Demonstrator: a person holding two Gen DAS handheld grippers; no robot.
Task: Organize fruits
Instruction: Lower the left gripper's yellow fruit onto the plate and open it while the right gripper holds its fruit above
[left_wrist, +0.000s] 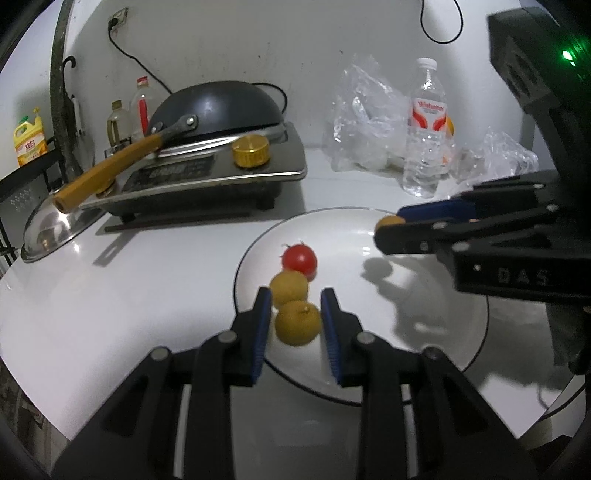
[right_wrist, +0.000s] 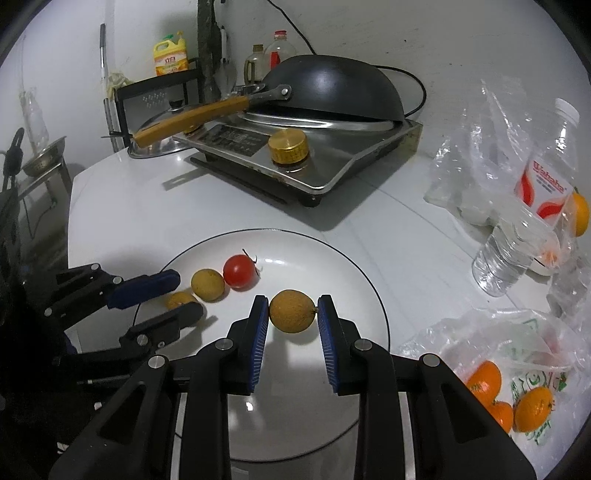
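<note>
A white plate (left_wrist: 369, 236) (right_wrist: 295, 251) with a dark rim lies on the white counter. On it a red tomato (left_wrist: 299, 260) (right_wrist: 240, 272) and a small yellow-brown fruit (left_wrist: 289, 287) (right_wrist: 207, 284) touch each other. My left gripper (left_wrist: 296, 293) (right_wrist: 186, 295) is shut on a second yellow-brown fruit (left_wrist: 297, 323) (right_wrist: 179, 299), low on the plate beside them. My right gripper (right_wrist: 292, 300) (left_wrist: 389, 224) is shut on a third yellow-brown fruit (right_wrist: 291, 311) (left_wrist: 389, 221), held a little above the plate's middle and casting a shadow there.
A cooktop with an upturned black wok (left_wrist: 218, 107) (right_wrist: 332, 88) stands behind the plate, a steel lid (left_wrist: 55, 229) to its left. A water bottle (left_wrist: 426, 129) (right_wrist: 524, 221) and crumpled plastic bags sit to the right. One bag holds oranges (right_wrist: 517, 398).
</note>
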